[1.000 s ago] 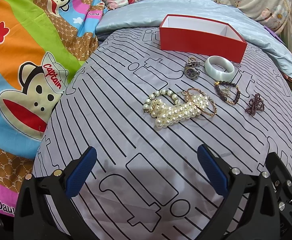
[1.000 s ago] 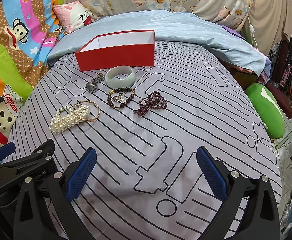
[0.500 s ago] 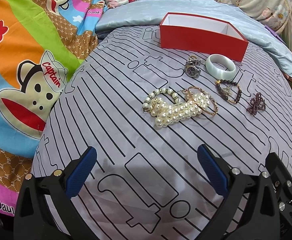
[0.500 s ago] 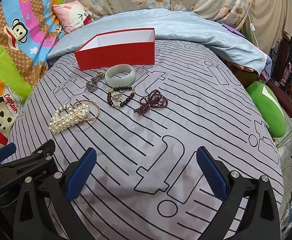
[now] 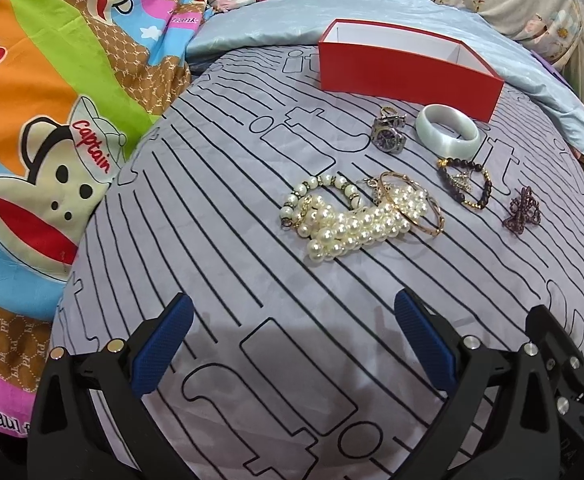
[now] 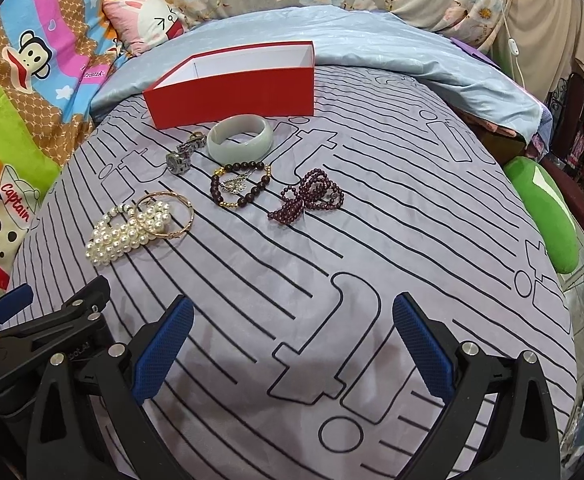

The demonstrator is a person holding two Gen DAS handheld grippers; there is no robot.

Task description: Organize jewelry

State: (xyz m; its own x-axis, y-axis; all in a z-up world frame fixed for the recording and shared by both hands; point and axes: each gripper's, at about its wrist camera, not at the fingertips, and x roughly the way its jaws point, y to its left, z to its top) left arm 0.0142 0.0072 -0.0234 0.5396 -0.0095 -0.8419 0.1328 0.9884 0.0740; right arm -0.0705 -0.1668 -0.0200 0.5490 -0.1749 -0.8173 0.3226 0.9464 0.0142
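Note:
Jewelry lies on a grey striped bedsheet in front of an open red box. A pile of white pearls has a gold bangle on it. Behind are a silver watch, a pale jade bangle, a dark bead bracelet and a purple bead strand. My left gripper and right gripper are both open and empty, side by side, short of the jewelry.
A colourful cartoon monkey blanket lies at the left. A light blue quilt and a pink pillow lie behind the box. A green cushion sits off the bed's right edge.
Both grippers have moved slightly forward toward the jewelry; the jewelry and box have not moved. Both stay open.

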